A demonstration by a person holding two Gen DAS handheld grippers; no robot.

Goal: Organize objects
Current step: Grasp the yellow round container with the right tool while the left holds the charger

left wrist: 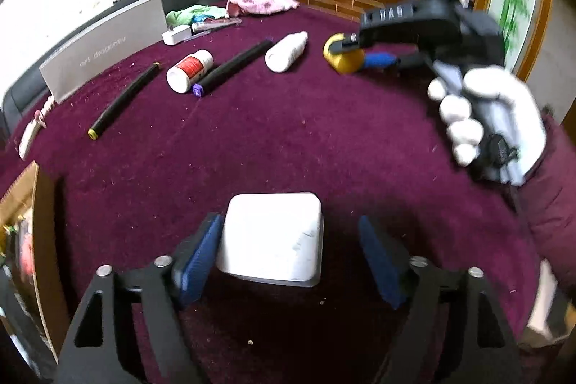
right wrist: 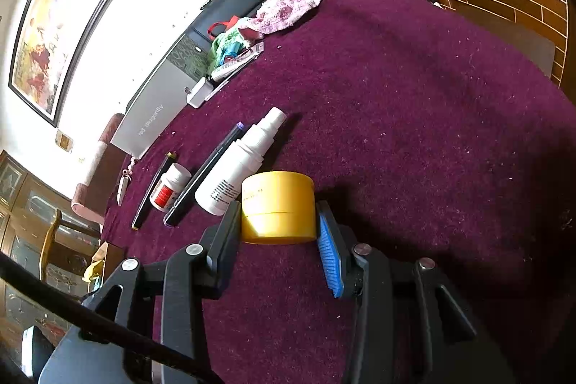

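Maroon cloth covers the counter (left wrist: 252, 139) where a person wearing white gloves sorts a scatter of small household things, a two-finger tool in each hand. At the near edge of the left wrist view, the left gripper (left wrist: 288, 258) stands spread around a white box (left wrist: 271, 236): one blue pad sits against or just beside the box's left face, while the other is well clear of its right face, so nothing is being squeezed. The box rests on the cloth squarely between the fingers, its broad top toward the camera.

Farther across, the right gripper (right wrist: 279, 222) is clamped on a yellow jar (right wrist: 277, 207), the fingers pressing its round sides from left and right. The jar sits at the end of a loose row: a white spray bottle (right wrist: 239, 161) just beside it, then a long black pen (right wrist: 201, 175), a red-labelled pill bottle (right wrist: 169, 188) and a second black pen (right wrist: 153, 191), all lying roughly parallel with their long axes pointing away toward a grey box (right wrist: 151, 110) at the counter's far edge.

By position, the white box belongs to the left hand and the jar to the right. Whether the jar is touching down or held a little above the cloth cannot be told. The row's open end lies on the jar's side, so any further item would likely go in there.
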